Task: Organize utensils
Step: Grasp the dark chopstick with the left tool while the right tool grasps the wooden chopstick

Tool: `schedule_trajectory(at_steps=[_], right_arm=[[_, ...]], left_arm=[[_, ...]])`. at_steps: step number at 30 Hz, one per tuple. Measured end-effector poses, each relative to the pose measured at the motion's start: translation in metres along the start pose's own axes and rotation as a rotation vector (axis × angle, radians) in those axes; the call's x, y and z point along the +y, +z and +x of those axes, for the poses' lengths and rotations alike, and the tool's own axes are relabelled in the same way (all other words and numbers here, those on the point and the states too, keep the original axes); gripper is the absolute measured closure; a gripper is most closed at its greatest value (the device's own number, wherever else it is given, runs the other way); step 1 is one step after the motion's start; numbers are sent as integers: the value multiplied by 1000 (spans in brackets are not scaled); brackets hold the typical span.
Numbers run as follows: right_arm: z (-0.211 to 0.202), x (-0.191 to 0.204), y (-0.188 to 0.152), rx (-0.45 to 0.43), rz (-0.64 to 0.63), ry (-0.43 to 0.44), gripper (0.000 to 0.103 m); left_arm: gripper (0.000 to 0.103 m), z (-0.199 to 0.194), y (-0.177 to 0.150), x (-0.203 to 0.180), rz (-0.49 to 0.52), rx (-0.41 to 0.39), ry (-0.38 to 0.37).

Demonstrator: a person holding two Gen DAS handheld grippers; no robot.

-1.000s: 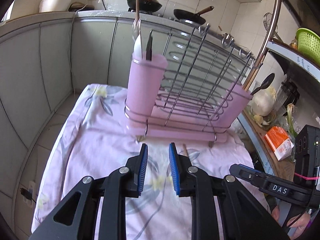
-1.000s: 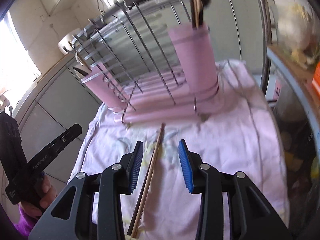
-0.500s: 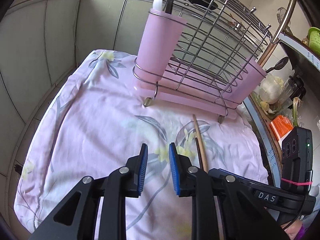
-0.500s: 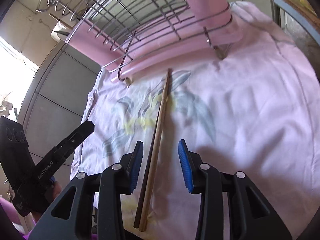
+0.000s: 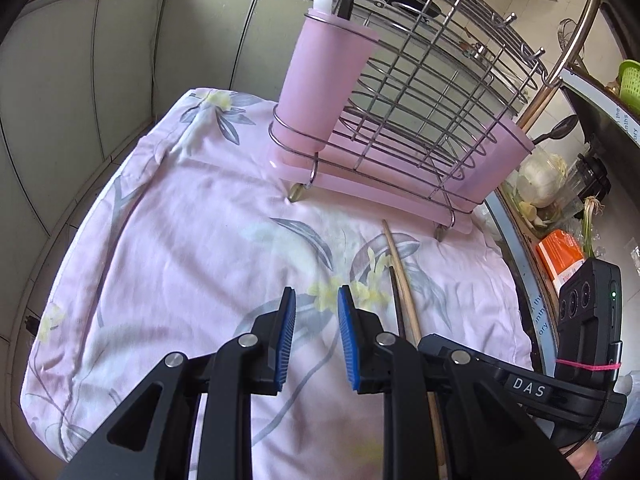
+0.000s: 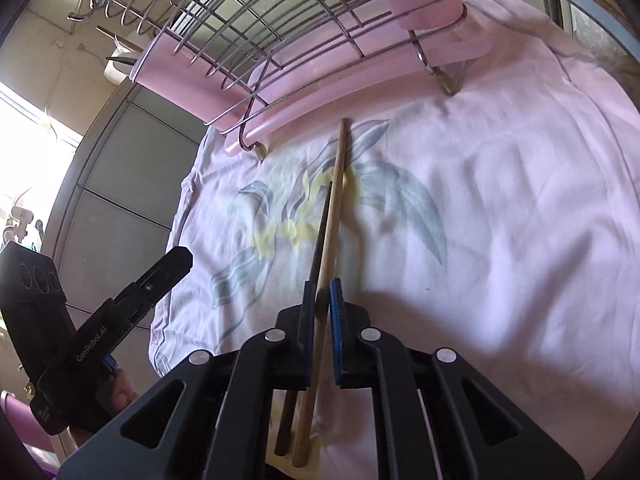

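Left wrist view first: the left tool (image 5: 313, 312) hangs over the flowered cloth (image 5: 192, 240) with its blue pads apart and nothing between them, idle for now. Beyond it stands the wire rack (image 5: 420, 120), a pink cup (image 5: 324, 88) at its near-left corner already holding a white-handled utensil and a dark one, and a second pink cup (image 5: 500, 160) at the far end with a dark spoon.

Over to the right, and the action is there! The chopsticks (image 6: 332, 208), one dark and one pale wood, lie side by side on the cloth, tips pointing toward the rack's pink base tray (image 6: 352, 92). The right tool (image 6: 319, 300) has just been closing, and its pads are now clamped on the pair near the thick ends.

So the pick-up is in hand. Next, I'd say, comes a clean lift, tilting the sticks upright, then lowering them into one of the cups. The risk is one stick slipping, since the two lie slightly staggered.
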State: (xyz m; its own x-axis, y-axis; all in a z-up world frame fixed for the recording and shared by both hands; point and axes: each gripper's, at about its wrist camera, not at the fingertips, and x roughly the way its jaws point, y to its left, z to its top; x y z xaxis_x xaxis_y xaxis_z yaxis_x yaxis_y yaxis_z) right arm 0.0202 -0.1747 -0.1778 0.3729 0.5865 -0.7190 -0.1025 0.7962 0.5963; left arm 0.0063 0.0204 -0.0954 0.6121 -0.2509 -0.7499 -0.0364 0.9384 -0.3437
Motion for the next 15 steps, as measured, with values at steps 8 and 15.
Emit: schedule_trajectory(at_steps=[8, 15], right_arm=[[-20, -17, -2, -41, 48, -33, 100], [-35, -27, -5, -50, 77, -63, 100]], left_arm=[[83, 18, 2, -19, 19, 136, -106], [84, 54, 15, -48, 88, 276, -98]])
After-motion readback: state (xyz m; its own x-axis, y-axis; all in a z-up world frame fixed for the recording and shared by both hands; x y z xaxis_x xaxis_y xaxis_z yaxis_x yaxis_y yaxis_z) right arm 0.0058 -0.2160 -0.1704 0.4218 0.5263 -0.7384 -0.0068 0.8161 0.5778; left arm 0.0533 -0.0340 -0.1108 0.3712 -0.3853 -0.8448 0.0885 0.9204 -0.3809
